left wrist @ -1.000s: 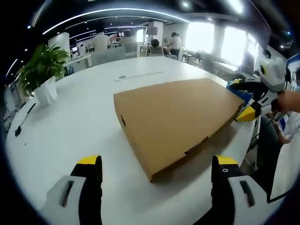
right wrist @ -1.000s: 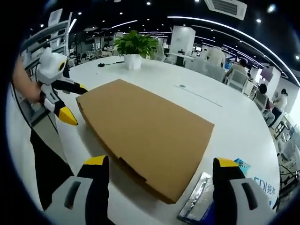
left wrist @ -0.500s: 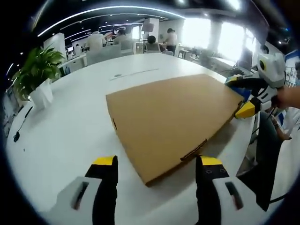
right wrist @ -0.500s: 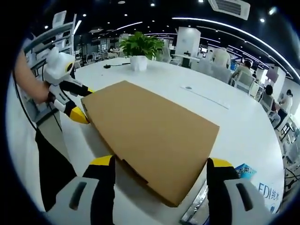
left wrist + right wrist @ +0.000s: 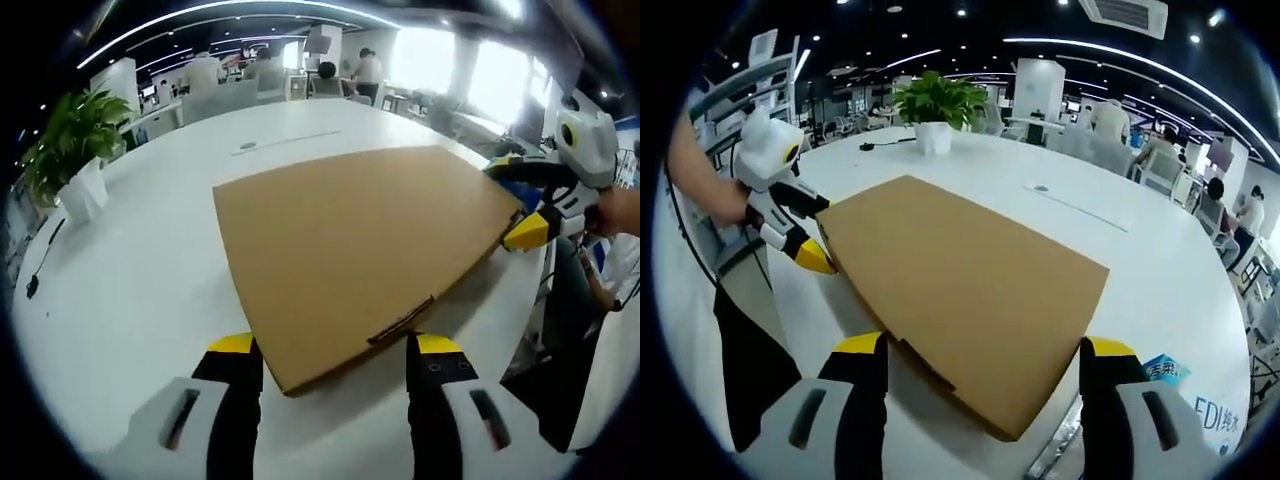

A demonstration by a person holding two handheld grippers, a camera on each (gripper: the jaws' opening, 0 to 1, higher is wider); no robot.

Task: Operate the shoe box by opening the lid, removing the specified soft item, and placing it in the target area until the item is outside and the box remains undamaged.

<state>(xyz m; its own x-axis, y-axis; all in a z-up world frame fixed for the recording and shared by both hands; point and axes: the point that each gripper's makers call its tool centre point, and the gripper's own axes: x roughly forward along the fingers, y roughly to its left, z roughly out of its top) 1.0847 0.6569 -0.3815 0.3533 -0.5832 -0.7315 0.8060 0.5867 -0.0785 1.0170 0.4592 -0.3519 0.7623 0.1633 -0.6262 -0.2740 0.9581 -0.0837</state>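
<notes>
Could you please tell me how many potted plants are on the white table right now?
1. A leafy green plant in a white pot stands on the white table beyond the flat brown cardboard box; the left gripper view shows the same plant. Others may be hidden.

The left gripper (image 5: 335, 350) was held low with its jaws spread apart; the right gripper (image 5: 982, 355) was likewise held with jaws parted wide.
</notes>
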